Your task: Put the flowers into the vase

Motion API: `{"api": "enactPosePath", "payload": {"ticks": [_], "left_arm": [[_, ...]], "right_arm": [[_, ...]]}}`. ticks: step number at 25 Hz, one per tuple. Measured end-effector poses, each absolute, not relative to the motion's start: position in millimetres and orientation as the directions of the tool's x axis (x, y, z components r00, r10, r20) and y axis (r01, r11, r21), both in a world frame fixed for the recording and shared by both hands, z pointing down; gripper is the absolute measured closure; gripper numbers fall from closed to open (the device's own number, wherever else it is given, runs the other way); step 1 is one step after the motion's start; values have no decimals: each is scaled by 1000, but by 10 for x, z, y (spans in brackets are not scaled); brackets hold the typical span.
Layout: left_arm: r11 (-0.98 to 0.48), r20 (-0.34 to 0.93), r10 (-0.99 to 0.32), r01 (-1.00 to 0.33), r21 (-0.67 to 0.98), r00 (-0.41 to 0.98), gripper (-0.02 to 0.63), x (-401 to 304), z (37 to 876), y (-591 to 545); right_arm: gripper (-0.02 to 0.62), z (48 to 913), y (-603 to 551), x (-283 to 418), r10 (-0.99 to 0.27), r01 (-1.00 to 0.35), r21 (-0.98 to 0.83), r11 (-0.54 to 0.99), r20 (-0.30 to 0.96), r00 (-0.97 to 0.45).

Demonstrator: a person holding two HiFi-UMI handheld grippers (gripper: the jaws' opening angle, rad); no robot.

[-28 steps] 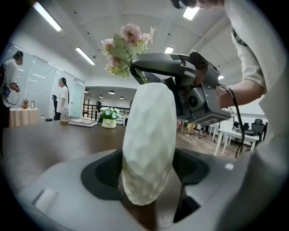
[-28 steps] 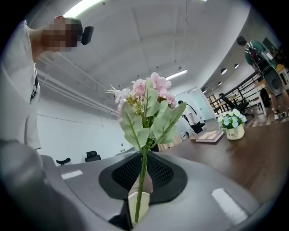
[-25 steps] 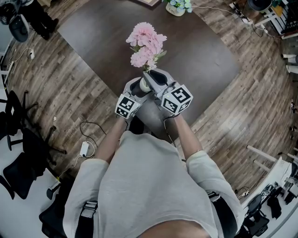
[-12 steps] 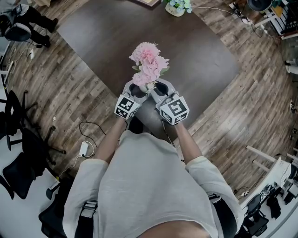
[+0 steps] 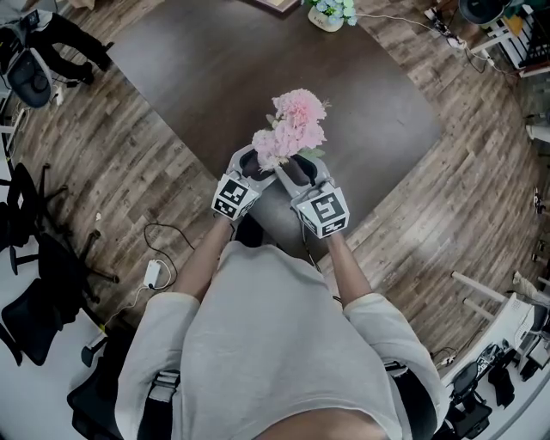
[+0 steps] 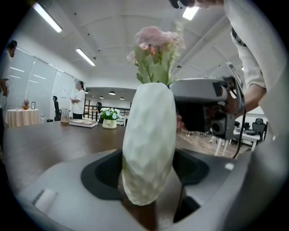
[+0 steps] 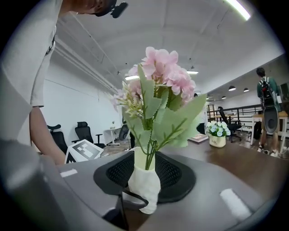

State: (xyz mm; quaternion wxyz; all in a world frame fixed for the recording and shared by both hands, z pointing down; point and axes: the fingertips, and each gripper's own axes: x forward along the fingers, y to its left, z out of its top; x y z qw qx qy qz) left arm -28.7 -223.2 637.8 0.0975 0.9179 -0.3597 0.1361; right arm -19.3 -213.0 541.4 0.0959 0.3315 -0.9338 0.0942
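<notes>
A bunch of pink flowers (image 5: 296, 129) stands with its green stems (image 7: 149, 151) in a white dimpled vase (image 6: 149, 144). My left gripper (image 5: 254, 168) is shut on the vase body, which fills the gap between its jaws (image 6: 146, 173). My right gripper (image 5: 296, 168) sits close beside it at the right; its jaws have just been opening, and they stand apart around the stems and vase neck (image 7: 143, 173) without pressing. From the head view the blooms hide the vase. The right gripper's body (image 6: 203, 108) shows in the left gripper view.
The dark brown table (image 5: 215, 60) stretches away in front, with a small pot of flowers (image 5: 331, 13) at its far edge. Office chairs (image 5: 34, 258) and a cable with a plug (image 5: 155, 273) are on the wooden floor at left. People stand in the background (image 6: 80, 97).
The flower bunch has come down and toward me, its stems now in the vase. The right gripper sank with it and its jaws opened. The left gripper stayed still.
</notes>
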Motion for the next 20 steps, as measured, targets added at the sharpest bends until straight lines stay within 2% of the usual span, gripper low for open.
{"api": "enactPosePath", "payload": {"ticks": [5,8,11,16,20], "left_arm": [[-725,310,-635,-684,74,707,261,-294,6348,-2258],[-725,310,-636,-685,72,707,261,-288,6324,-2268],[-726,306,-635,-683,75,709,261,-281,6322,-2263],[-725,316,-634,-684,74,706,261,-297,6365,-2260],[-720,301,-646,-691,66,702,261,-300,6291,-2283]], "right_arm": [[391,5476,-2122,-195,-521,-575,-140,806,294,-801],[382,5551,-2087,-217,-492,-554,-137,821,321,-809],[376,5608,-2054,-215,-498,-565,-148,812,329,-802],[306,5756,-2043,-210,-511,-595,-160,788,369,-776],[282,5853,-2057,-180,-518,-612,-228,757,360,-776]]}}
